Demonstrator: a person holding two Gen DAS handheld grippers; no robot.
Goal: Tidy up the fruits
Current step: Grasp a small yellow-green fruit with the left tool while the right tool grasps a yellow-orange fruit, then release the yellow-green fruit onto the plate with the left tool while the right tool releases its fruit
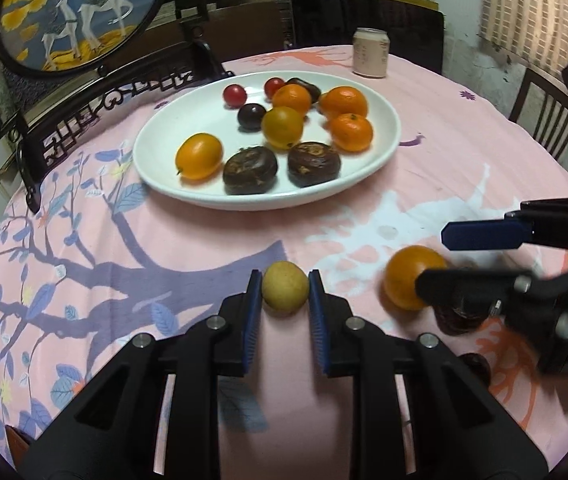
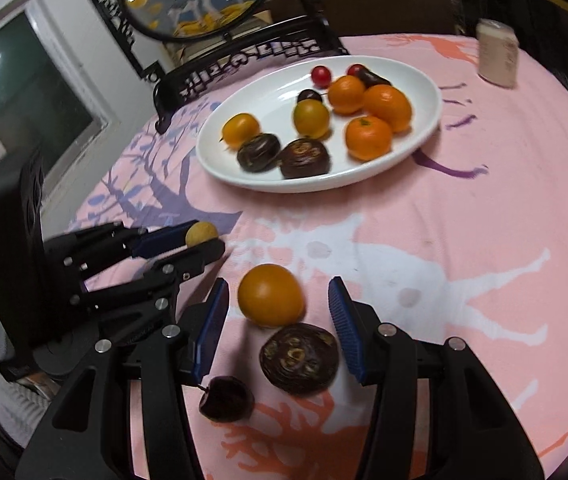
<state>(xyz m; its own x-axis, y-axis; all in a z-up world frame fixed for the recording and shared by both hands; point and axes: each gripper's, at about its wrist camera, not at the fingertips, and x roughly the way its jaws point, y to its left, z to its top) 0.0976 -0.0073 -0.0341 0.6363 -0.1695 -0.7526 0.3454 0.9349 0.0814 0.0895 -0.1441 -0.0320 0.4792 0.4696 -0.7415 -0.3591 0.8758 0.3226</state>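
Note:
My left gripper (image 1: 285, 280) is shut on a small yellow fruit (image 1: 285, 288) low over the pink cloth; it also shows in the right wrist view (image 2: 200, 233). My right gripper (image 2: 280, 300) is open, its pads on either side of an orange fruit (image 2: 270, 295) that lies on the cloth, seen too in the left wrist view (image 1: 409, 276). A dark brown fruit (image 2: 299, 358) lies just behind it between the fingers. A white plate (image 1: 156, 148) further back holds several oranges, dark fruits and red cherry tomatoes.
A dark cherry (image 2: 226, 398) lies on the cloth under my right gripper's left finger. A pale drink can (image 1: 370, 53) stands behind the plate. A round framed deer picture on a black stand (image 1: 80, 12) is at the back left. Chairs surround the round table.

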